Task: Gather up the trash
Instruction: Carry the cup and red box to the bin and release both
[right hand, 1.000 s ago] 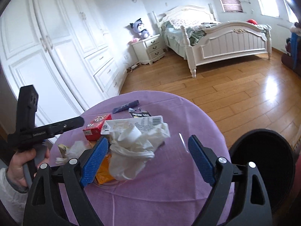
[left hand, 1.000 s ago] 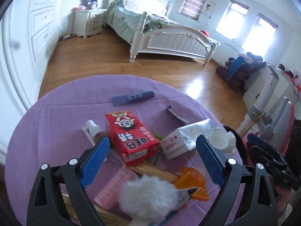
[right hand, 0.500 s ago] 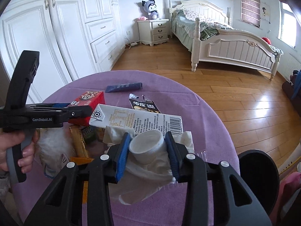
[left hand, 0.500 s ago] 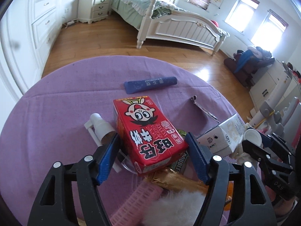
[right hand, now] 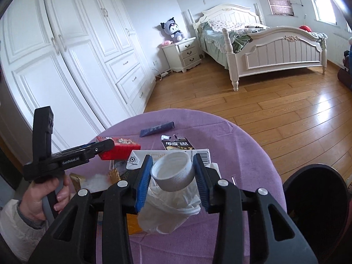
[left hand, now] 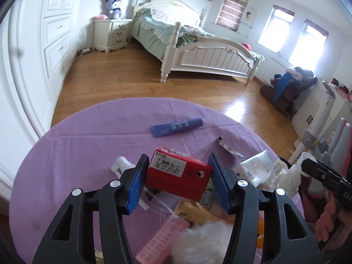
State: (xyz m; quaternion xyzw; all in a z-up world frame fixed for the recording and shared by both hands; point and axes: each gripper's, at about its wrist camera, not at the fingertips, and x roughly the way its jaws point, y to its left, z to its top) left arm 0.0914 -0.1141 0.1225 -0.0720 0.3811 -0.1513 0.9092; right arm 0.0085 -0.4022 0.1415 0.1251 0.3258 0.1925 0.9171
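Observation:
My left gripper (left hand: 177, 184) is shut on a red drink carton (left hand: 178, 179) and holds it lifted above the purple table (left hand: 88, 145). The carton also shows in the right wrist view (right hand: 120, 148). My right gripper (right hand: 172, 176) is shut on a white ribbed cap (right hand: 172, 173) with crumpled white tissue (right hand: 167, 211) hanging below it. On the table lie a blue wrapper (left hand: 176, 127), a white flat carton (right hand: 167, 156), a dark snack wrapper (right hand: 177, 145), a gold wrapper (left hand: 198, 211), a pink item (left hand: 162, 235) and white fluff (left hand: 202, 244).
A black bin (right hand: 316, 211) stands beside the table at the right. Behind are wood floor, a white bed (left hand: 198, 52), a nightstand (left hand: 111, 35) and white wardrobes (right hand: 66, 66). A small white spray part (left hand: 121, 165) lies left of the carton.
My left gripper closed on the red carton and lifted it, tilting it end-on. My right gripper closed on the white cap and raised it with the tissue.

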